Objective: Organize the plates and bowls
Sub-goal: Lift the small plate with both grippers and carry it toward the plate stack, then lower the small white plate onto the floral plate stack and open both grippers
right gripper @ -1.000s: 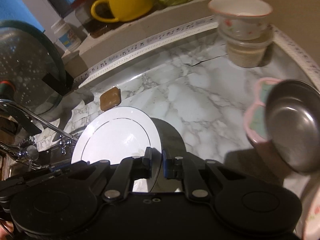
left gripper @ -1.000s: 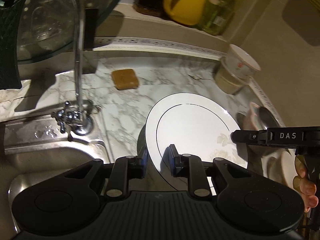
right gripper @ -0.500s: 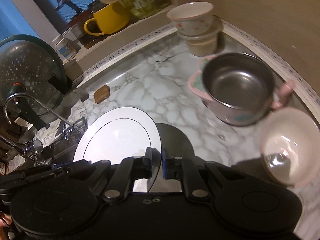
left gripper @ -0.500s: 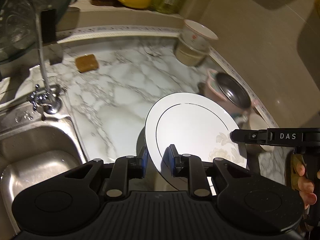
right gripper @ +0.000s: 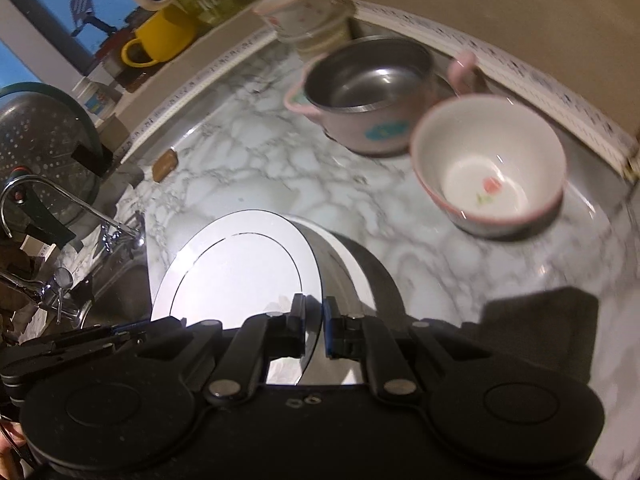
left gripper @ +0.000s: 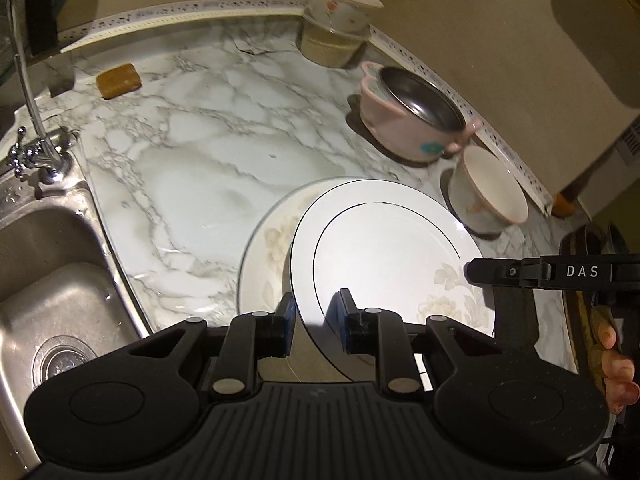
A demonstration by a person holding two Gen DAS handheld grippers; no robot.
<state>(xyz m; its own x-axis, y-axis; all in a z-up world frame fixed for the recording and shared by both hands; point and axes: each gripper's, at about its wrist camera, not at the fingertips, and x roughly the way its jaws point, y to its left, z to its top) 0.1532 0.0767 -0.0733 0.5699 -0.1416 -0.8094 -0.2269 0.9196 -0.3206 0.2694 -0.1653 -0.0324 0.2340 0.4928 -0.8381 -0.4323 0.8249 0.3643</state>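
A white plate [left gripper: 384, 256] with a thin dark ring and a faint flower is held tilted above the marble counter [left gripper: 208, 152]. My left gripper [left gripper: 314, 316] is shut on its near rim. My right gripper [right gripper: 314, 328] is shut on the opposite rim of the plate [right gripper: 240, 264], and its finger [left gripper: 480, 272] shows in the left wrist view. Just under the held plate a second white plate [left gripper: 264, 256] lies flat on the counter. A pink-rimmed bowl [left gripper: 492, 200] and a pink pot with a steel liner [left gripper: 412, 120] stand to the right.
A flowered bowl [left gripper: 340, 4] sits on a tub at the back wall. A steel sink [left gripper: 52, 280] and a tap [left gripper: 36, 152] are at the left, with a brown sponge [left gripper: 119, 80] behind. A yellow mug [right gripper: 164, 36] and a colander [right gripper: 44, 148] stand by the ledge.
Both grippers have carried the plate to the right along the counter, away from the tap. It now hangs over the second plate, with the pink pot and bowl close by.
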